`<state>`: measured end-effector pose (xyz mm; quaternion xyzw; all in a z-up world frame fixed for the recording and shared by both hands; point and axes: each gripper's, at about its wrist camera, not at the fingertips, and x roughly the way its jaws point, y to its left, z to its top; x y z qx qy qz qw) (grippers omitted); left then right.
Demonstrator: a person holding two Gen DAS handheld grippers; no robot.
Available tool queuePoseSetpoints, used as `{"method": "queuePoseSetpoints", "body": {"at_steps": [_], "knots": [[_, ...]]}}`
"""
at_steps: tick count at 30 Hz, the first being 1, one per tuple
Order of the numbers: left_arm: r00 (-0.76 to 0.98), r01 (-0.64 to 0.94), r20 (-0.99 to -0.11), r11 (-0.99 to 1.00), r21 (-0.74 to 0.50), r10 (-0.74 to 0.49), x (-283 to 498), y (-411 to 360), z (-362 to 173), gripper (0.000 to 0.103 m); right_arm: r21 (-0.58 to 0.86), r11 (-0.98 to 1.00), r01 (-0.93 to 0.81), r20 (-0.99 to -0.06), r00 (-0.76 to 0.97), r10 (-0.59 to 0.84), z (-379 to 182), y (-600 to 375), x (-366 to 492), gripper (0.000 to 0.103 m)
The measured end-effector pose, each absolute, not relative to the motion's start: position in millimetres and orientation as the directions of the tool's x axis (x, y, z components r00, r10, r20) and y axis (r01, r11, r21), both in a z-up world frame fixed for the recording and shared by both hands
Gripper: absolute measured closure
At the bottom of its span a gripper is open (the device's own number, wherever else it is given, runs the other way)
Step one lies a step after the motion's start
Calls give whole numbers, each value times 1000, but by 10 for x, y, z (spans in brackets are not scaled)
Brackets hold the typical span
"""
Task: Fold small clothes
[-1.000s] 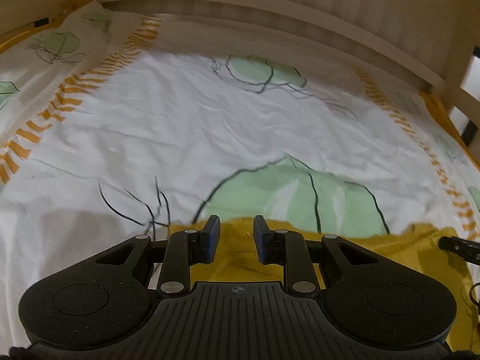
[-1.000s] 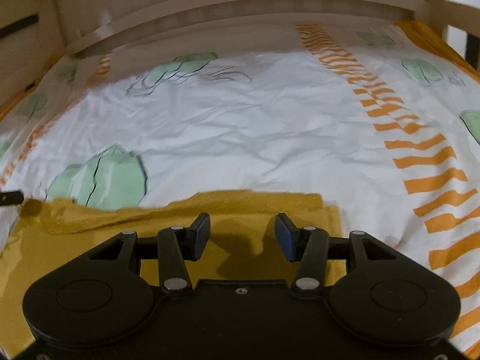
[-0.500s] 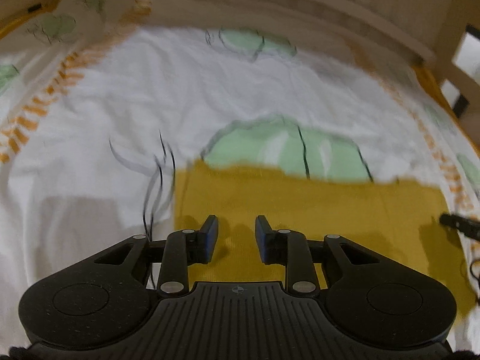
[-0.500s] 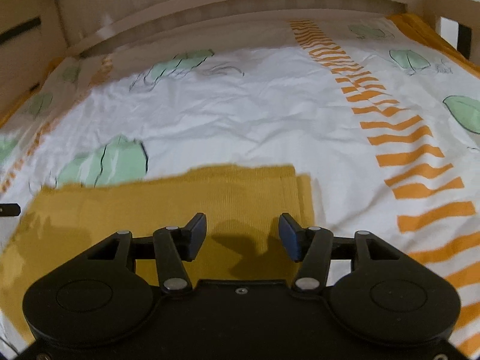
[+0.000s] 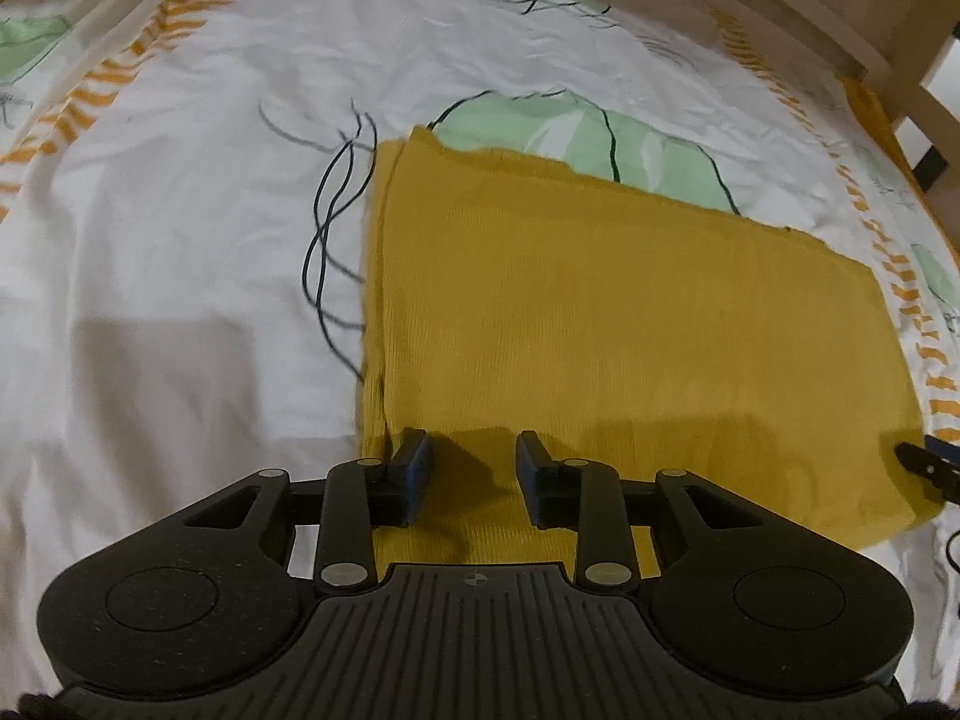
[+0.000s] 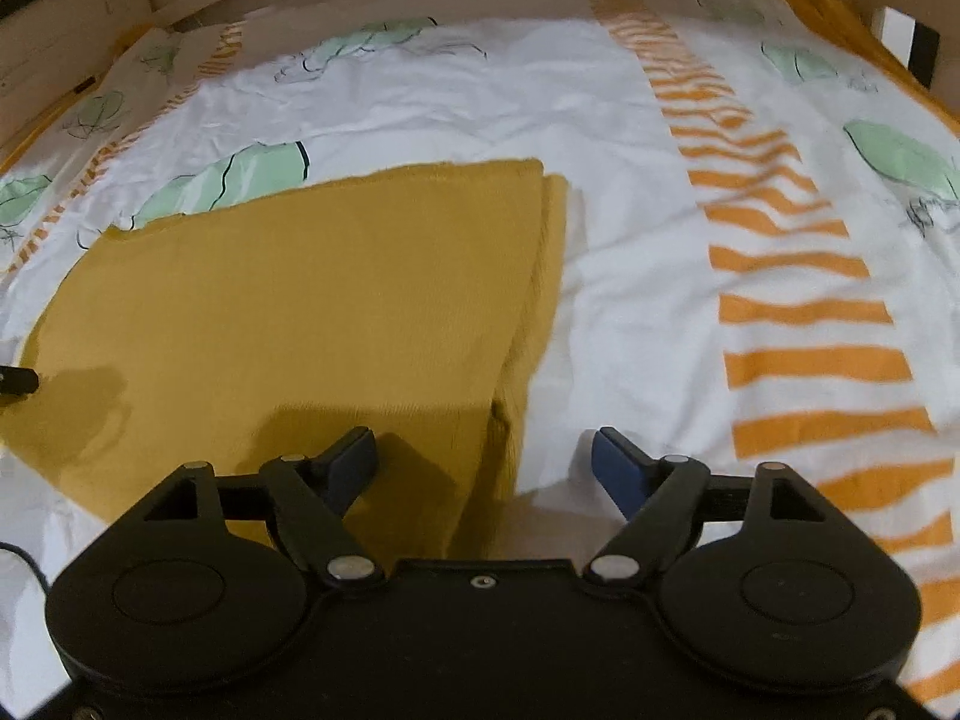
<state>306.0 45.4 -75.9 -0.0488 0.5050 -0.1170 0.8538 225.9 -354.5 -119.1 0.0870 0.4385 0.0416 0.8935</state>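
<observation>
The mustard-yellow cloth lies flat on the bed sheet, folded into a rough rectangle with its long axis running across from the left claw to the right one. Its far edge crosses a green leaf print. At its left end two layers show, slightly offset; the same offset appears at the right end in the right wrist view. Open white sheet surrounds the cloth on the far side and both ends, bounded by a wooden bed rail beyond. The left claw hangs over the near left corner of the cloth, its jaws opening with a narrow gap and gripping nothing. The right claw straddles the cloth's right edge, jaws opening wide and released, one finger over cloth, the other over sheet near the orange stripes.
</observation>
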Motion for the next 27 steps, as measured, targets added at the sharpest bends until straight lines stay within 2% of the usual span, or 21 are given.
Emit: {"method": "queuePoseSetpoints", "body": {"at_steps": [7, 10, 18, 23, 27], "knots": [[465, 142, -840, 960, -243, -281, 2963, 503, -836, 61, 185, 982, -28, -815, 554, 170, -1199, -3545, 2101, 9], [466, 153, -830, 952, -265, -306, 2962, 511, -851, 55, 170, 985, -25, -823, 547, 156, -1198, -3544, 2025, 8], [489, 186, -820, 954, -236, -298, 2822, 570, -776, 55, 235, 972, 22, -756, 632, 169, -1113, -3555, 1924, 7], [493, 268, -831, 954, -137, -258, 2721, 469, -797, 55, 219, 975, -42, -710, 678, 189, -1043, -3375, 1933, 7], [494, 282, -834, 952, -115, -247, 2692, 460, -817, 55, 185, 980, -71, -735, 652, 186, -1106, -3301, 1970, 7]]}}
